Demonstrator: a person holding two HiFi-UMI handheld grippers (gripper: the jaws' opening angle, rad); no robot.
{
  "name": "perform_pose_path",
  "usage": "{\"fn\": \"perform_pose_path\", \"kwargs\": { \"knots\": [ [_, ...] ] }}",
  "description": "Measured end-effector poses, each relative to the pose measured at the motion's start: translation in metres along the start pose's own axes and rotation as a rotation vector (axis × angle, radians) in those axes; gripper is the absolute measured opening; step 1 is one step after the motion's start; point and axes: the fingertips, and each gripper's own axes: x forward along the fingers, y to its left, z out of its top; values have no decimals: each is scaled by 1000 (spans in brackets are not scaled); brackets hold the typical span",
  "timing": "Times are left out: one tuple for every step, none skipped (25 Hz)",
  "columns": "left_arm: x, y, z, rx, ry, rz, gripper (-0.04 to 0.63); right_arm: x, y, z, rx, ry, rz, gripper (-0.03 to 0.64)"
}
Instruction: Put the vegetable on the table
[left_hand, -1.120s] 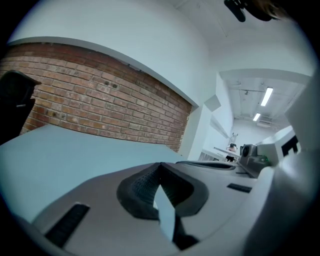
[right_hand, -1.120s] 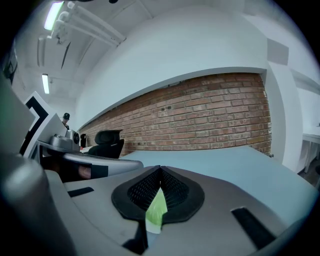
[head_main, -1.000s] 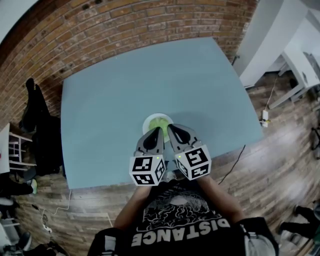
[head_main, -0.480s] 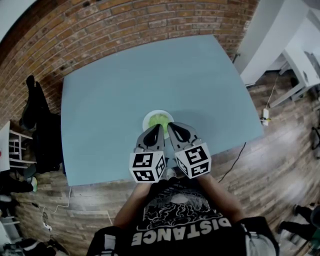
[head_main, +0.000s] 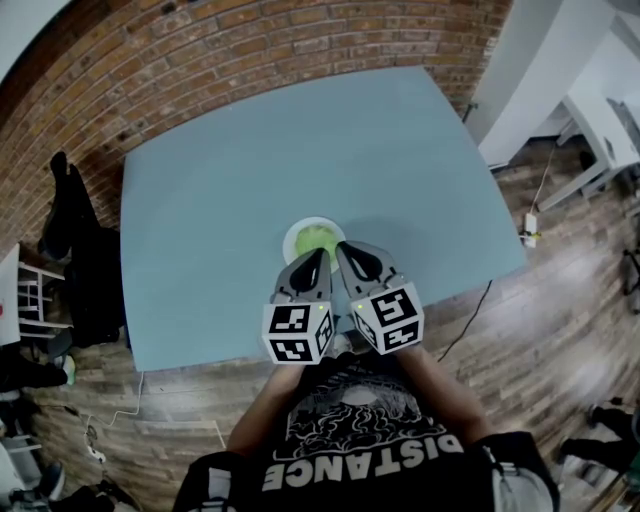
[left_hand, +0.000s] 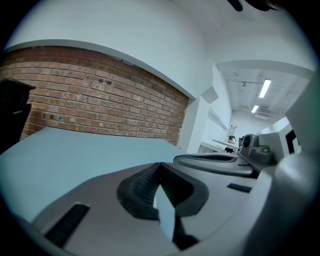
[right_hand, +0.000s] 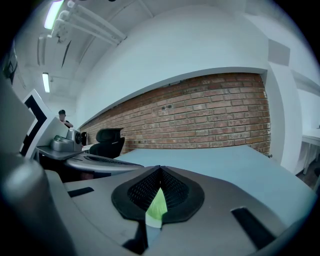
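Note:
A green leafy vegetable (head_main: 315, 238) lies on a white plate (head_main: 291, 243) on the blue-grey table (head_main: 250, 160), near its front edge. My left gripper (head_main: 313, 259) and right gripper (head_main: 344, 251) are held side by side just in front of the plate, tips pointing at it and angled toward each other. Both are shut with nothing between the jaws. In the left gripper view the left gripper (left_hand: 160, 167) has its jaws meeting at the tip. In the right gripper view a sliver of the green vegetable (right_hand: 158, 204) shows through the narrow slit below the tip of the right gripper (right_hand: 160, 170).
A brick wall (head_main: 250, 50) runs behind the table. A black chair (head_main: 85, 270) stands at the left and white desks (head_main: 600, 130) at the right. Cables (head_main: 470, 320) lie on the wooden floor by the table's front corners.

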Motion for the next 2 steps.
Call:
{"fn": "perform_pose_path", "kwargs": {
  "knots": [
    [0, -1, -1, 0, 2, -2, 0, 0, 0, 0, 1, 1, 0, 9],
    [0, -2, -2, -1, 4, -4, 0, 0, -1, -1, 2, 2, -1, 9]
  ]
}}
